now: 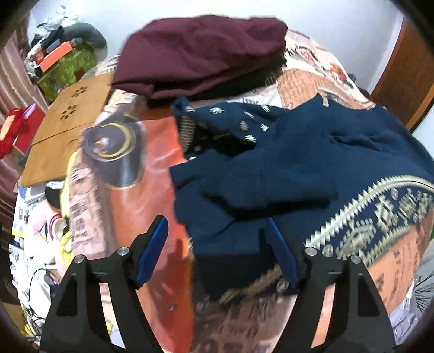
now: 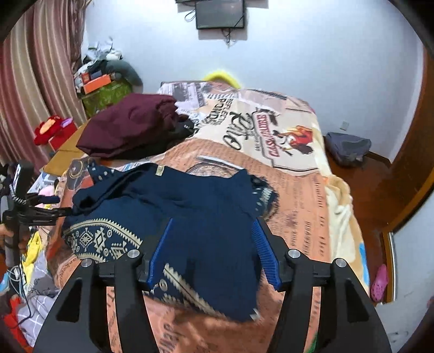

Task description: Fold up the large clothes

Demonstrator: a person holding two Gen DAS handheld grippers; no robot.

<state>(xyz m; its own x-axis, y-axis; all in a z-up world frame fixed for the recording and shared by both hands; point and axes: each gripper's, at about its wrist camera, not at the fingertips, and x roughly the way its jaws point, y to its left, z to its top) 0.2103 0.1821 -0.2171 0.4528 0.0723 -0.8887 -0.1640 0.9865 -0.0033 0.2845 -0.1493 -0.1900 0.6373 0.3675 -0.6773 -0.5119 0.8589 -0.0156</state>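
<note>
A navy blue garment [image 1: 284,173] with a cream patterned border lies rumpled on the printed bedspread [image 1: 130,195]; it also shows in the right wrist view [image 2: 190,217]. My left gripper [image 1: 215,225] is open and empty, hovering over the garment's near left edge. My right gripper [image 2: 213,225] is open and empty above the garment's near right part. The left gripper [image 2: 58,205] shows in the right wrist view at the garment's left edge.
A folded maroon garment [image 1: 200,51] lies on a dark one at the far side of the bed [image 2: 298,173]. A wooden board [image 1: 65,127] sits at the bed's left. Cluttered boxes [image 2: 100,89], curtain [image 2: 32,89] and wall TV [image 2: 219,13] stand beyond.
</note>
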